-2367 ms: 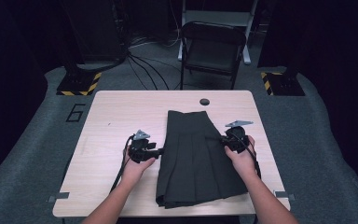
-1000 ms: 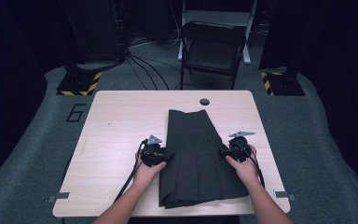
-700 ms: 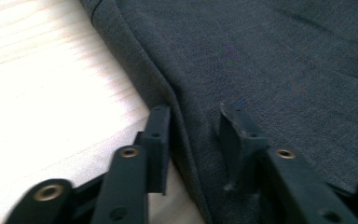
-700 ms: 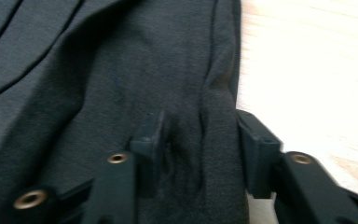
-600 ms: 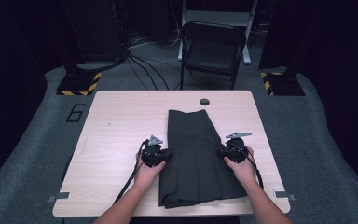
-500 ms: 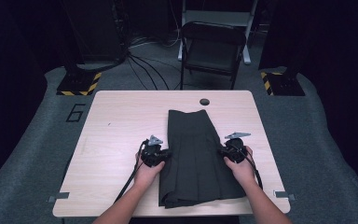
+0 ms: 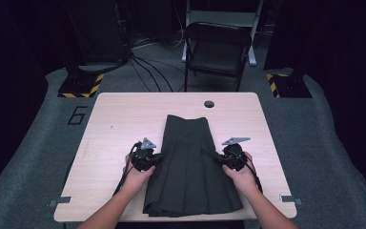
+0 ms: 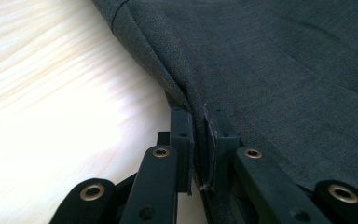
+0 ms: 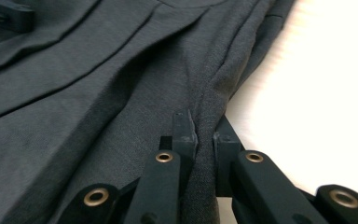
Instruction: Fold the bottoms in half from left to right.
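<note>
Pale wood-grain table carries a dark grey pleated skirt, laid flat at its middle with the waistband away from the person. Its side edges are pinched in the left gripper and right gripper, whose jaws have just been closing onto the cloth. The matte woven fabric is judged light, limp and prone to sagging between grips, so the doubled side seams are thought the surest hold.

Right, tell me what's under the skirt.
Bare wooden table shows around the skirt. What lies beneath its middle is covered; each claw pinches a side edge.
</note>
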The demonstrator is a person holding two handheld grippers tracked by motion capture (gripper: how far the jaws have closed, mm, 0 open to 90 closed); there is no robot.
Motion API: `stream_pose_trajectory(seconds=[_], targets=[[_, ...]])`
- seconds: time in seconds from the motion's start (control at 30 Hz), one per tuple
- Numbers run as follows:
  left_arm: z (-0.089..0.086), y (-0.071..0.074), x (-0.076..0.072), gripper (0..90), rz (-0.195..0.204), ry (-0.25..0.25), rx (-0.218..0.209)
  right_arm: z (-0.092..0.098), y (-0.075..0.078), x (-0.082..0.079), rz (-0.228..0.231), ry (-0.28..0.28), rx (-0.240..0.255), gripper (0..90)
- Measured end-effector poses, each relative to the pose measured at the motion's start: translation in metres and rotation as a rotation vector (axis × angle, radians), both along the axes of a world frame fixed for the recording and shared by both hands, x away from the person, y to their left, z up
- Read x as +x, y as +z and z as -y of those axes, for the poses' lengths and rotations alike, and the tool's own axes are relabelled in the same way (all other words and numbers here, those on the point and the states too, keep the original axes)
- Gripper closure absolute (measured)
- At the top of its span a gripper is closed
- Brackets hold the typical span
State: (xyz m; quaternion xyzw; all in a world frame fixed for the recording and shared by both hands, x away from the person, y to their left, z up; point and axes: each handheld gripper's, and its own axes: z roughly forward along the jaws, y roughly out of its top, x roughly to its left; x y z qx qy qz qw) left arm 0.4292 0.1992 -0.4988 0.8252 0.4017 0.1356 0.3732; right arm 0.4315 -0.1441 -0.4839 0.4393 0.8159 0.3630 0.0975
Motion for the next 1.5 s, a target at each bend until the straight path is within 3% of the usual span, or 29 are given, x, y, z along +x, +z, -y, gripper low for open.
stream_pose_trajectory(seconds=[0.37, 0.47, 0.6, 0.67, 0.83, 1.17, 1.4, 1.5], targets=[[-0.043, -0.002, -0.019, 82.9, -0.052, 0.017, 0.006, -0.036, -0.007, -0.026, -0.03, 0.096, -0.002, 82.8], [-0.046, -0.005, -0.022, 82.8, -0.055, 0.011, 0.006, -0.038, -0.011, -0.028, -0.03, 0.097, -0.001, 82.8], [-0.047, -0.008, -0.026, 82.7, -0.068, 0.033, -0.029, -0.038, -0.018, -0.029, -0.044, 0.074, -0.006, 82.6], [-0.048, -0.008, -0.026, 82.6, -0.065, 0.032, -0.037, -0.039, -0.019, -0.03, -0.02, 0.081, -0.024, 82.5], [-0.047, -0.012, -0.026, 82.6, -0.063, 0.046, -0.046, -0.039, -0.022, -0.03, -0.01, 0.084, -0.042, 82.2], [-0.049, -0.014, -0.027, 81.6, -0.073, 0.053, -0.065, -0.038, -0.021, -0.029, -0.029, 0.076, -0.025, 81.4], [-0.05, -0.015, -0.026, 81.4, -0.074, 0.05, -0.079, -0.038, -0.02, -0.026, -0.012, 0.072, -0.026, 81.4], [-0.049, -0.016, -0.027, 77.8, -0.06, 0.058, -0.087, -0.038, -0.02, -0.027, -0.015, 0.067, -0.025, 75.9]])
